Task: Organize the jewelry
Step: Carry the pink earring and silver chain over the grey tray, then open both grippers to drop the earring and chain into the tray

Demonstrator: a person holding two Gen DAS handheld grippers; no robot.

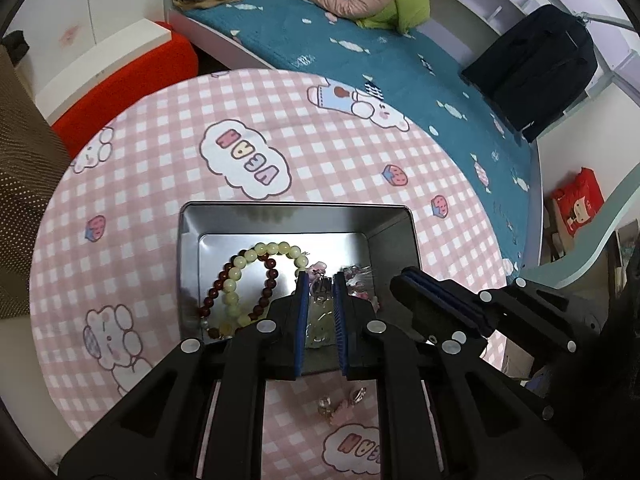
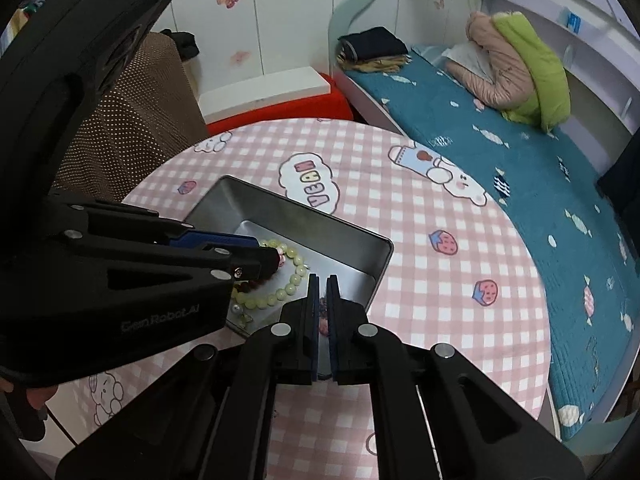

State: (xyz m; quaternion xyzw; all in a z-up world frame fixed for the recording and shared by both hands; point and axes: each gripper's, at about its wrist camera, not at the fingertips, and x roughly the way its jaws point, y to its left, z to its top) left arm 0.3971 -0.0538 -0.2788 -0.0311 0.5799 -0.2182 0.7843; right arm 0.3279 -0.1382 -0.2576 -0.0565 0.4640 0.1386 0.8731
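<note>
A round table [image 1: 160,152] covered in pink-and-white gingham cloth printed with cartoon clouds and strawberries fills both views, with a bed [image 1: 360,52] in teal bedding behind it.

On the table stands one open rectangular metal tin [image 1: 192,248], silver and shiny inside. Two bead bracelets lie in it, overlapping on its left half: a pale yellow-green bead bracelet [image 1: 256,249] and a dark red bead bracelet [image 1: 214,292] of smaller beads. Further to the right inside the tin sits a cluster of small pinkish pieces [image 1: 360,276], too jumbled to count. Outside the tin, on the cloth just in front of its near wall, lies a small pink-and-gold trinket [image 1: 340,404], seen between the left gripper's arms.

The left gripper [image 1: 320,280] reaches over the tin, its blue-padded jaws narrowed to a small gap with a small dark-and-silver charm [image 1: 320,286] pinched at the tips; a pale translucent piece shows between the pads lower down.

The right gripper [image 2: 322,280] hovers over the tin's near right corner, its jaws nearly together. Something pink and dark shows in the slim gap, but whether it is gripped or merely seen through the gap cannot be told.
</note>
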